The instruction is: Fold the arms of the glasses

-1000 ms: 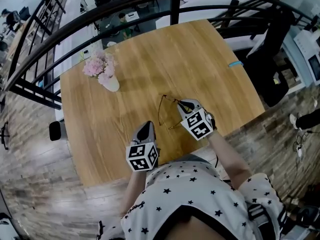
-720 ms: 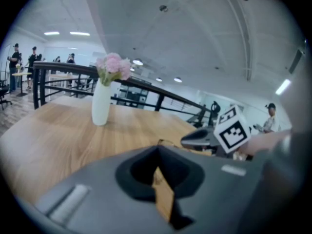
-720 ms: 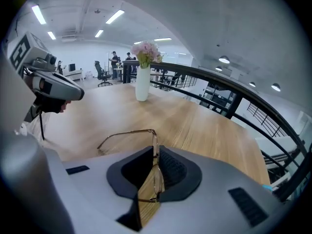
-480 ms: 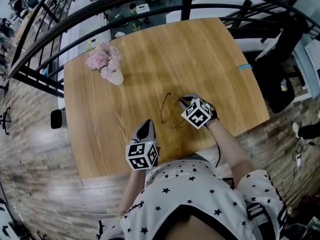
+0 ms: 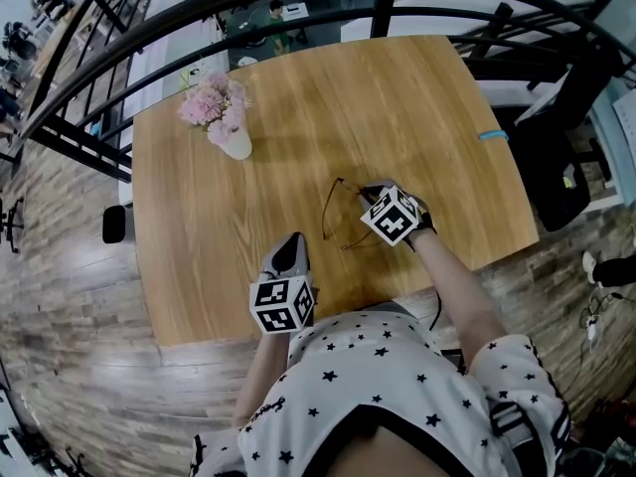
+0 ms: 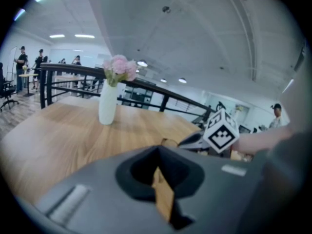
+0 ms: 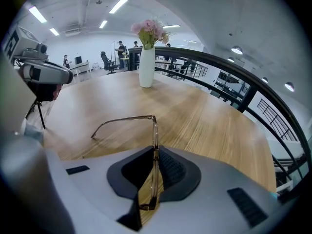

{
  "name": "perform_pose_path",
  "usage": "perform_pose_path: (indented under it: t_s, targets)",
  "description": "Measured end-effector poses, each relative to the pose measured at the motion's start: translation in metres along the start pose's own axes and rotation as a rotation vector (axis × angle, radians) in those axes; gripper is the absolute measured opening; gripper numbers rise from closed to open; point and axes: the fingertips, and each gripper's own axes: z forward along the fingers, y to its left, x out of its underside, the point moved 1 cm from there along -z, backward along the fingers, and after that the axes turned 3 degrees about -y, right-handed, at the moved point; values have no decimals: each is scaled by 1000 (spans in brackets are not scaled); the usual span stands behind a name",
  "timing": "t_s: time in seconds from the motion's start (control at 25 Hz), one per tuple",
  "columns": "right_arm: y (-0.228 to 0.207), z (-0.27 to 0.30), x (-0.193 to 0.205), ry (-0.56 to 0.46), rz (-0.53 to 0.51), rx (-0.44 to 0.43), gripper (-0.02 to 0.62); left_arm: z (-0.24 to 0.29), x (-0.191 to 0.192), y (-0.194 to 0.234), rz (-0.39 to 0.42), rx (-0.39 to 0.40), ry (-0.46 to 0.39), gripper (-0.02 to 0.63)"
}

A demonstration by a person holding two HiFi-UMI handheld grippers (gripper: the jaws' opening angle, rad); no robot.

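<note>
From where I stand: one bench (image 5: 417, 97). On it, one pair of glasses (image 7: 154, 140), one vase (image 5: 238, 145) of pink flowers at ten o'clock, one blue strip (image 5: 492, 134) at three o'clock. Two grippers: left gripper (image 5: 289, 251), right gripper (image 5: 370, 195).

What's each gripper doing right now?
Left gripper: closed, empty.
Right gripper: closed on the glasses.

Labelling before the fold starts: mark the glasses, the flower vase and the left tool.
glasses (image 7: 127, 119), right gripper view, on one arm.
flower vase (image 5: 238, 147), head view, on its white body.
left tool (image 5: 290, 245), head view, at its shut tips.
</note>
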Motion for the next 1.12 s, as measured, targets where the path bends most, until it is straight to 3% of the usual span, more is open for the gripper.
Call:
perform_pose_path:
  t_s: [1.12]
  targets:
    - [15, -69, -52, -133, -41, 143, 21, -5, 0, 0, 14, 7, -40, 8]
